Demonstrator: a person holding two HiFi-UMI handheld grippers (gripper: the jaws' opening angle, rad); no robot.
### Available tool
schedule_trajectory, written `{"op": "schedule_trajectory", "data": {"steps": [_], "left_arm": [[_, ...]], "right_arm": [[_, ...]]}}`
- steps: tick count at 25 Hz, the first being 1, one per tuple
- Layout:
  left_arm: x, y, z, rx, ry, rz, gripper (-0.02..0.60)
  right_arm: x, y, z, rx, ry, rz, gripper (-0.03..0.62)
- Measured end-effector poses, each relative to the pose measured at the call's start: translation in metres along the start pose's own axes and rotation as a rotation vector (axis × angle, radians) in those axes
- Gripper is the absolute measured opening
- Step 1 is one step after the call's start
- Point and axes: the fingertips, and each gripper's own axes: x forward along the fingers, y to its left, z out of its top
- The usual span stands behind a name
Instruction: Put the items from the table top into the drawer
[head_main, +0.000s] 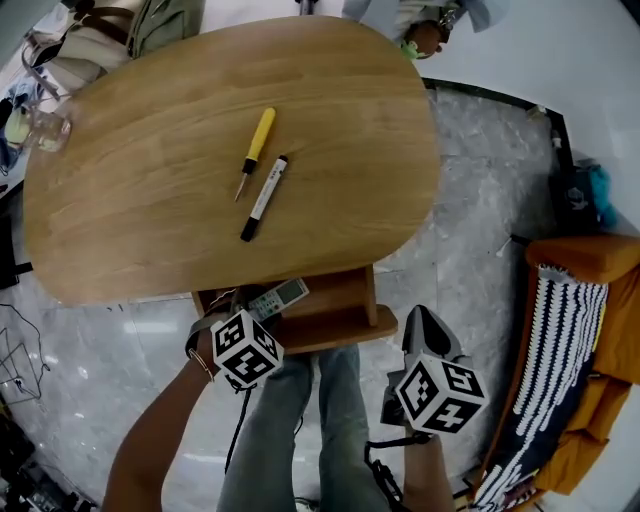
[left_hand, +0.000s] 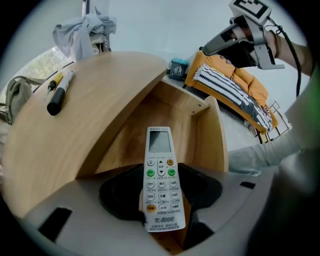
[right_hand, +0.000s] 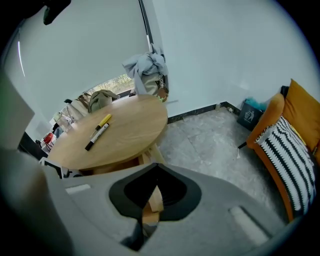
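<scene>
Left gripper (left_hand: 161, 192): jaws clamped on the white remote (left_hand: 160, 155), its tip pointing into the open drawer (left_hand: 215, 135). Right gripper (right_hand: 149, 202) beside it, jaws together, nothing in them. Farther out, the black marker (head_main: 264, 197) and yellow screwdriver (head_main: 256, 148) lie side by side on the desk (head_main: 130, 210).

**Head view:** from high above the table (head_main: 150, 230), facing steeply down. It takes in the whole top and the drawer (head_main: 345, 318) at the table's near edge.

**Left gripper view:** close over the drawer, facing down into it, with the table's edge at left.

**Right gripper view:** farther off, on the table's drawer side, facing across its top.

All three views share the table top with the marker (head_main: 264, 198) and screwdriver (head_main: 256, 145).
</scene>
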Motion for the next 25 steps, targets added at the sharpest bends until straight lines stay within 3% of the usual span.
{"op": "schedule_trajectory", "data": {"steps": [5, 15, 25], "left_arm": [[0.010, 0.001, -0.003, 0.017, 0.000, 0.010, 0.216], [-0.018, -0.007, -0.005, -0.079, -0.041, -0.009, 0.247], [-0.067, 0.003, -0.002, -0.175, -0.087, 0.032, 0.247]], "right_arm": [[0.001, -0.002, -0.001, 0.002, 0.004, -0.011, 0.005], [-0.001, 0.022, 0.004, -0.015, 0.024, 0.025, 0.005], [-0.013, 0.051, 0.035, -0.066, -0.004, 0.077, 0.005]]}}
